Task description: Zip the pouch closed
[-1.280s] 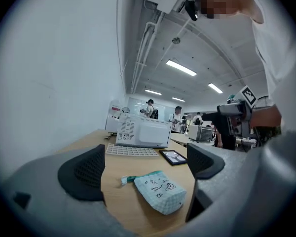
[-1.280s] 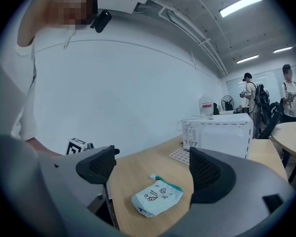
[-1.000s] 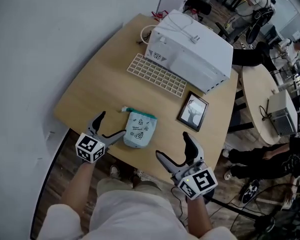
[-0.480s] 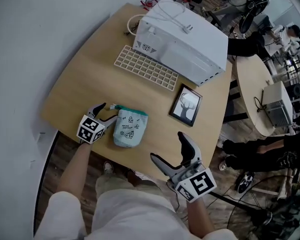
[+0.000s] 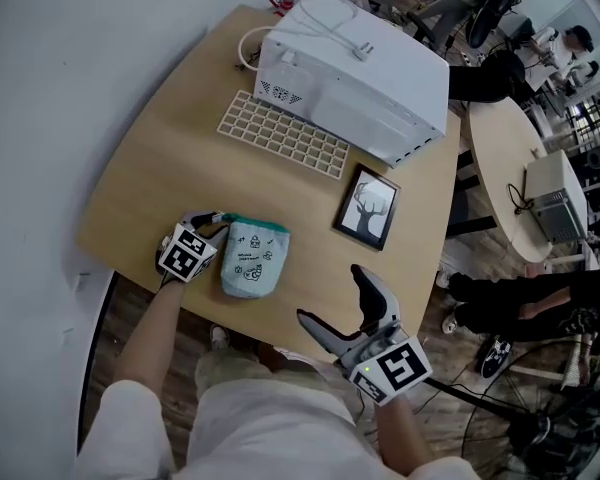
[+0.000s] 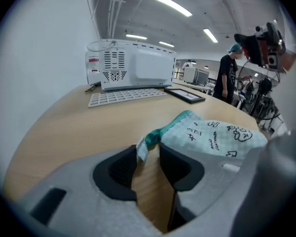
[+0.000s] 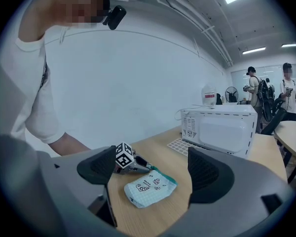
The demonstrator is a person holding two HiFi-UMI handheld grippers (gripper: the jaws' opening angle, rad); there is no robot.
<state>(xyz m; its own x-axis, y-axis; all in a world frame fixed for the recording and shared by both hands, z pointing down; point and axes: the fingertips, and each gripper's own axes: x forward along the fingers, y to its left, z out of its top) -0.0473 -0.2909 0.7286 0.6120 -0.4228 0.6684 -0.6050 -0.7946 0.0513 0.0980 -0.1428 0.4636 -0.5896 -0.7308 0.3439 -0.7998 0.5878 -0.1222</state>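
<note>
Gripper work is split between the two sides. The right gripper (image 5: pixel 330 293) is held wide open and empty off the near edge of the bench (image 5: pixel 160 168), seemingly kept ready to take the slider once the pouch is anchored.

Most of the far end of the bench is taken up by a white microwave (image 5: pixel 350 78). A pale keyboard (image 5: pixel 280 138) is laid in front of it, and a framed picture (image 5: pixel 368 208) lies flat just beside the keyboard. All three are well apart from the work.

Near the front edge the pouch (image 5: pixel 250 263) is laid flat, its teal zip edge (image 5: pixel 255 226) turned toward the keyboard.

At the left end of that edge the left gripper (image 6: pixel 149 157) is tilted down onto the bench. Its jaws have just been closing, and the pouch's small corner tab (image 6: pixel 143 149) is seen between them. A gap shows between the pads, so the tab is judged enclosed but not yet pinched. This end is probably being secured so that the fabric is kept taut against the zip's pull.
</note>
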